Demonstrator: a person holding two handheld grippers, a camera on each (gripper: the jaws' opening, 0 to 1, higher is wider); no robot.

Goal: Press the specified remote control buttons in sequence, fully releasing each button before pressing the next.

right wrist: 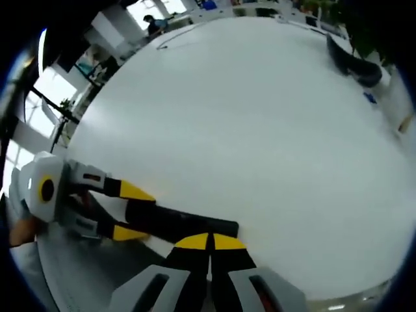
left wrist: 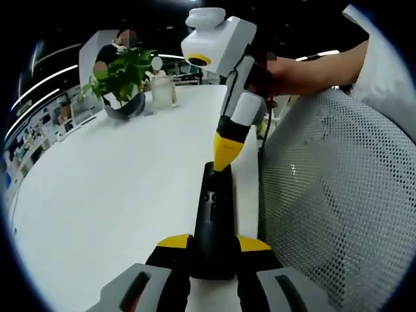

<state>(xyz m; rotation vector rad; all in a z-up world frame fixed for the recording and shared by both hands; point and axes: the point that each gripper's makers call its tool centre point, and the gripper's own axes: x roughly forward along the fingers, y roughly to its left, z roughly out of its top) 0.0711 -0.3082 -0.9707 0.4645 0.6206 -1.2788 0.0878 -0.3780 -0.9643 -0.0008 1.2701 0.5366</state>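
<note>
Remote control (left wrist: 214,227) is clamped at near end by left gripper (left wrist: 213,246) jaws, long axis pointing away over white tabletop (left wrist: 117,188). Far end is touched by closed jaws of right gripper (left wrist: 227,153).

remote control (left wrist: 214,221) on the table (left wrist: 117,188), plant (left wrist: 123,78) behind.

Remote control (left wrist: 213,227) buttons too small

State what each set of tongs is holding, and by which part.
The left tongs clamp the black remote control by its near end. The right tongs are shut, holding nothing, tip touching the remote's far end.
</note>
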